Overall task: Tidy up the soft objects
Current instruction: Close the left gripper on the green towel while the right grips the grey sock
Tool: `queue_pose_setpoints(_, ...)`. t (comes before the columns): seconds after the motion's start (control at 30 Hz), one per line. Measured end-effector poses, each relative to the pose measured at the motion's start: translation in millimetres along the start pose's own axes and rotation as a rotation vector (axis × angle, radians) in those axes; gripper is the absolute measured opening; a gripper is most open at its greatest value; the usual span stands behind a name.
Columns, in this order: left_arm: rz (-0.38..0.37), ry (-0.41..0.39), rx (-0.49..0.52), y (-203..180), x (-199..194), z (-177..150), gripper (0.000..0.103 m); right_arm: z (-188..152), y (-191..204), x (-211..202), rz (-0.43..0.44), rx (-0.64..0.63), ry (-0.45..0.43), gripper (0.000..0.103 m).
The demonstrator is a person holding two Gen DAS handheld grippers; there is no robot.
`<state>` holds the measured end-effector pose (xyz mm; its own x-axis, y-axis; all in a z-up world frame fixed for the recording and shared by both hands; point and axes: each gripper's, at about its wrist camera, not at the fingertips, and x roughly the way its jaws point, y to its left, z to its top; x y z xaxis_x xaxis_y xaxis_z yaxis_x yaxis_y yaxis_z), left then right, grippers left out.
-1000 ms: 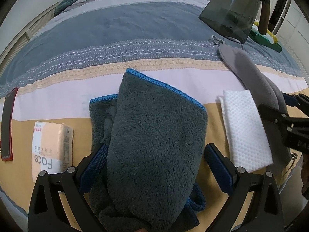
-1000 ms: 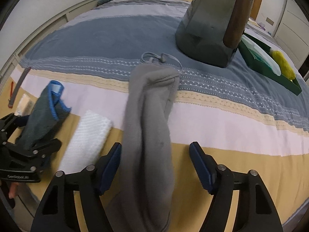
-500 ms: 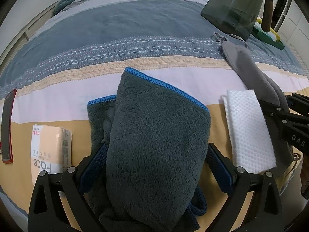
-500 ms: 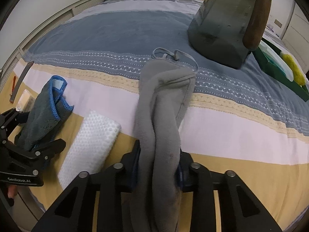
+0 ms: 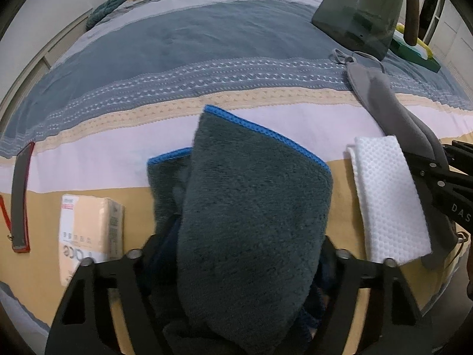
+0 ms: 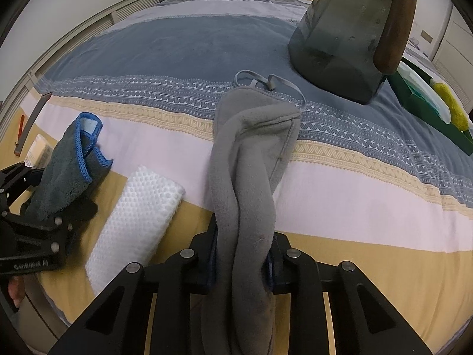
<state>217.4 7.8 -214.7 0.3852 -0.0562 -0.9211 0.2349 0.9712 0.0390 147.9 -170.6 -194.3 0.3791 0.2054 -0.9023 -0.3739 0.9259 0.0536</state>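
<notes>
A dark grey fleece cloth with blue trim (image 5: 248, 207) lies on the striped bed; my left gripper (image 5: 236, 251) is shut on its near end, the fingers sunk in the pile. It also shows in the right wrist view (image 6: 65, 168). A long light grey plush piece with a strap (image 6: 248, 159) lies further right; my right gripper (image 6: 241, 254) is shut on its near part. It shows in the left wrist view (image 5: 393, 118) too. A folded white textured cloth (image 5: 387, 195) lies between them, also in the right wrist view (image 6: 139, 222).
A pack of tissues (image 5: 88, 230) and a black-red strip (image 5: 19, 201) lie left of the dark cloth. A large dark grey container with a brown handle (image 6: 354, 29) stands on the bed beyond, with a green tray (image 6: 428, 100) to its right.
My right gripper closed on the grey plush piece about half a second ago. My left gripper has just closed in on the dark fleece cloth.
</notes>
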Motion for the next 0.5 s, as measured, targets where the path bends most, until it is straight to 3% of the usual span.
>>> queue_pose_setpoints(0.3,0.039,-0.014,-0.022,3,-12,2,0.033,2,0,-6,-0.013,-0.004,-0.019,0.015)
queue_pose_setpoints(0.5,0.049,-0.042,-0.042,6,-27,5,0.029,3,-2,-23,-0.036,-0.002,-0.048,0.015)
